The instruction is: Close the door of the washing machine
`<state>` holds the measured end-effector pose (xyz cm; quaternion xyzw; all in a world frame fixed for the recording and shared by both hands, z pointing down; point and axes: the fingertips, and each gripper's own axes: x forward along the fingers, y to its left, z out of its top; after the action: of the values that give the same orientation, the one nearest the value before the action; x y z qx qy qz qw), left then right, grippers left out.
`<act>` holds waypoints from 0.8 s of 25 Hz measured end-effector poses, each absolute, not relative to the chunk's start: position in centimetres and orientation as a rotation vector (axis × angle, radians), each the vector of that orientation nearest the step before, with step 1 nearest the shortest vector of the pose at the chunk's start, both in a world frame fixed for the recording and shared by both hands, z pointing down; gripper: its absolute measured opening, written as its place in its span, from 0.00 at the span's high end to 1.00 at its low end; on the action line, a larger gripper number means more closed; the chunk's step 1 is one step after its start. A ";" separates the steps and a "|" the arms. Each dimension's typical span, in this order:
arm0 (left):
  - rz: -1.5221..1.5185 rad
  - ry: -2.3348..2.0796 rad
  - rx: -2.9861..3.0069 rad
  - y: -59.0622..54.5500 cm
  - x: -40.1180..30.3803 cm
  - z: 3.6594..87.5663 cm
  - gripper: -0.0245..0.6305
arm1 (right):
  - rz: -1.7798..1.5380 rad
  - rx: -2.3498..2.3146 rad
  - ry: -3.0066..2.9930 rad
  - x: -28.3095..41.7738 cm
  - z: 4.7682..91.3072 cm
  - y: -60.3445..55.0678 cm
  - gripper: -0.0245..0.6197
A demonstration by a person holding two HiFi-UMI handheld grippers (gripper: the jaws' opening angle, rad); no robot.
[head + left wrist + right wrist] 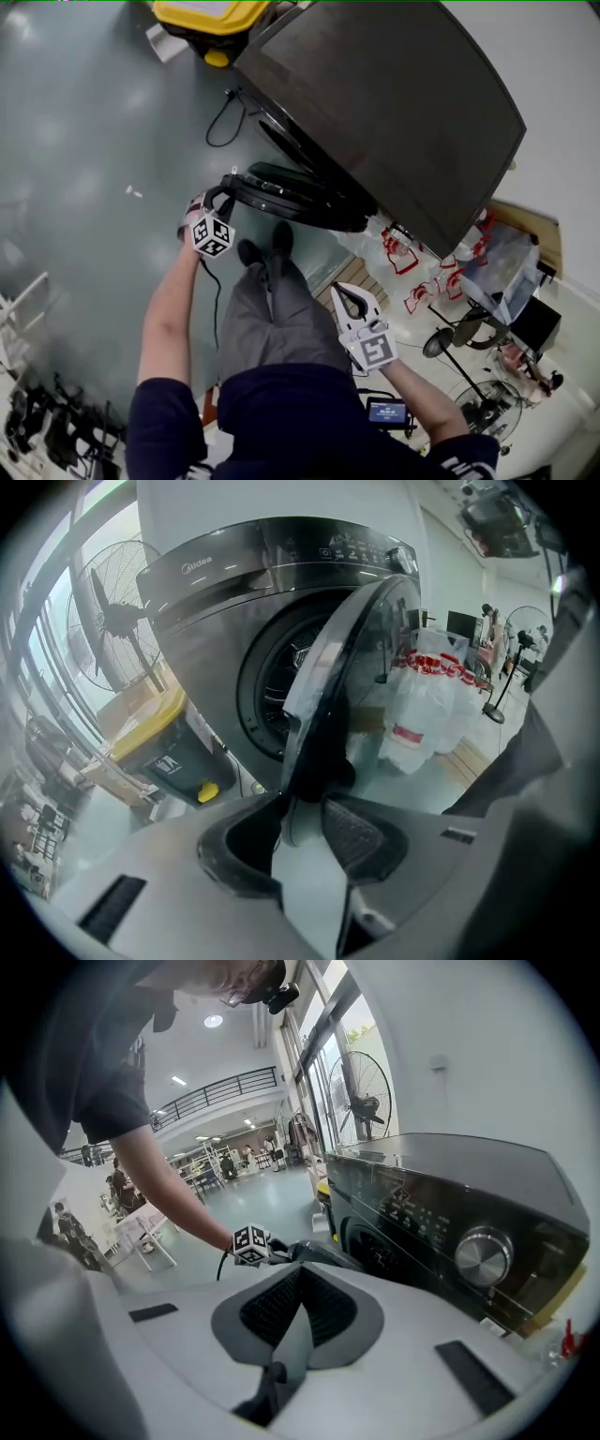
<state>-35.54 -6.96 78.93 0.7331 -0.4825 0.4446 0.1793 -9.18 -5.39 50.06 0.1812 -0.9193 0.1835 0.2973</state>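
The dark front-loading washing machine (pixel 394 103) stands at the upper right, and its round door (pixel 291 192) swings out towards me. My left gripper (pixel 225 195) is at the door's free edge. In the left gripper view the door's rim (pixel 347 677) runs down between the two pads, and the left gripper (pixel 302 829) is shut on it, with the drum opening (pixel 267 691) behind. My right gripper (pixel 349 298) hangs in the air beside my right leg, clear of the machine. In the right gripper view the right gripper (pixel 298 1274) is shut with nothing in it, and the control panel (pixel 450 1213) is ahead.
A yellow-lidded bin (pixel 211 19) stands left of the machine, with a black cable (pixel 225 117) on the floor near it. White bags with red print (pixel 412 262) lie to the machine's right. A standing fan (pixel 469 337) is at the lower right. My shoes (pixel 267 248) are just below the door.
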 end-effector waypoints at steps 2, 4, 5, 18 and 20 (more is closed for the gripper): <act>1.271 -1.355 2.065 -7.6 -35.4 78.9 0.74 | 0.495 0.485 -2.444 -8.3 50.1 -6.3 0.93; 1.282 -1.344 2.063 -8.2 -35.4 79.0 0.74 | 0.494 0.489 -2.442 -7.6 50.4 -7.0 0.93; 1.289 -1.339 2.064 -8.5 -35.5 79.0 0.74 | 0.493 0.494 -2.443 -7.4 50.6 -7.3 0.93; 1.327 -1.240 2.220 -14.0 -36.5 78.8 0.74 | 0.549 0.696 -2.377 -9.2 51.8 -7.2 0.93; 1.331 -1.218 2.248 -14.5 -36.5 78.7 0.74 | 0.558 0.729 -2.363 -10.1 51.8 -6.5 0.93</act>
<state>-36.54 -14.52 78.70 0.7734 -0.4190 0.4578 0.1293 -10.10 -6.55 51.80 0.2745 -0.8897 0.2101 0.2984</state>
